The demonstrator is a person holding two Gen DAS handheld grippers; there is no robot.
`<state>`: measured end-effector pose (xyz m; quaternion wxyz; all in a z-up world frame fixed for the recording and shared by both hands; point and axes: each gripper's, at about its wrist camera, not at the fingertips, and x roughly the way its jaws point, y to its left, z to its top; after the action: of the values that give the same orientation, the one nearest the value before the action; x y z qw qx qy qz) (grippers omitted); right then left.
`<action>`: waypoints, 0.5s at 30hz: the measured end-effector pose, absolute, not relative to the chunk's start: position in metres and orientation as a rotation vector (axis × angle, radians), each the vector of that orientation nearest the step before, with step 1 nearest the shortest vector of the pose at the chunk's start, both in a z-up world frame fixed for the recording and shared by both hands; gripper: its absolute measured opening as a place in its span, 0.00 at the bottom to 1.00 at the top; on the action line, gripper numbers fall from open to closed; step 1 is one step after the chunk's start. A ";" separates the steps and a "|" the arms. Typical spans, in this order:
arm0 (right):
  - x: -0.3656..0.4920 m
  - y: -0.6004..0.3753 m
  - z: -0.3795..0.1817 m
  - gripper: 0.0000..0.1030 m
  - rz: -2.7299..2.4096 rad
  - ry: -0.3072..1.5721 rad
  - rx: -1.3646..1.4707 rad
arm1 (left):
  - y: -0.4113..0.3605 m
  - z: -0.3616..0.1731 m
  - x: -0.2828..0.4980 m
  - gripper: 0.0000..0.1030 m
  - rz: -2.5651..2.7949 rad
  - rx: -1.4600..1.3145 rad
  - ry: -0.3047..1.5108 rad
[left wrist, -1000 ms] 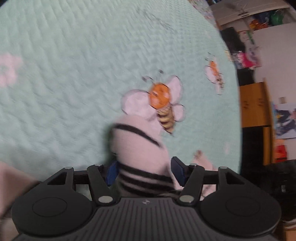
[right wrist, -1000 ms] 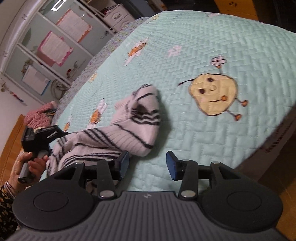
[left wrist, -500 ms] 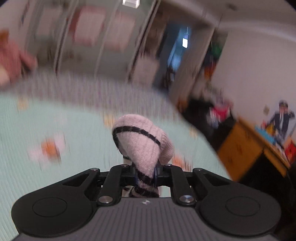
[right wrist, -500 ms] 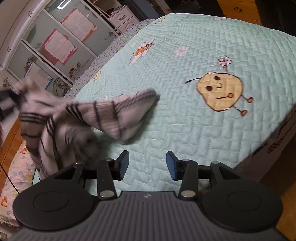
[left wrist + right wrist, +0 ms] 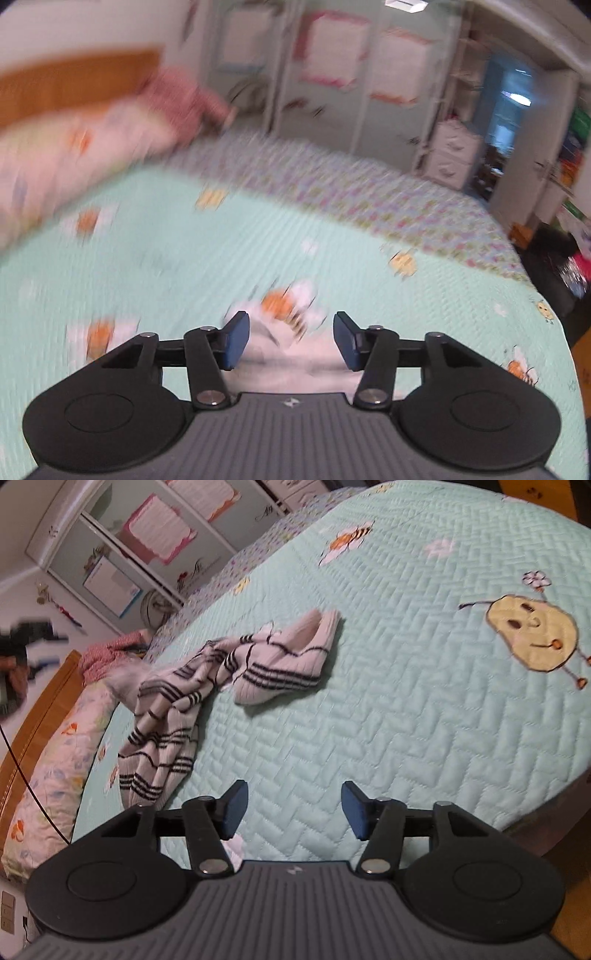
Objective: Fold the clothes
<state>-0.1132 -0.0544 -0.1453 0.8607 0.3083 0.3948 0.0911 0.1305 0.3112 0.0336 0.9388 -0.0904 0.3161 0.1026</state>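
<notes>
On the mint quilted bedspread (image 5: 388, 701) the pale pink black-striped knit sweater (image 5: 221, 686) now lies crumpled, dropped from the left gripper (image 5: 288, 339); both it and the right gripper (image 5: 291, 808) have fingers apart, so folding needs a fresh grasp

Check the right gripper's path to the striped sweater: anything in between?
Nothing visible. The right gripper hangs open over bare quilt, and only quilt lies between it and the striped sweater, crumpled up and to its left. The pillow sits beyond the sweater, off the path.
</notes>
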 end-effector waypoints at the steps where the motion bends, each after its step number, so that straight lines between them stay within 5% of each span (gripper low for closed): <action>1: -0.110 -0.053 -0.146 0.57 0.194 0.837 0.648 | 0.320 0.018 0.122 0.52 0.206 -0.213 0.672; 8: -0.074 -0.013 -0.142 0.65 0.293 0.889 0.643 | 0.381 -0.090 0.059 0.52 0.184 -0.413 0.856; 15: -0.017 0.102 -0.159 0.69 0.499 1.024 0.590 | 0.398 -0.140 0.002 0.52 0.168 -0.622 0.910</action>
<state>-0.0173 0.1016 -0.1588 0.8012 0.2751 0.4777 0.2326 0.0016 0.3982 -0.1405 0.8487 -0.2950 0.4317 0.0798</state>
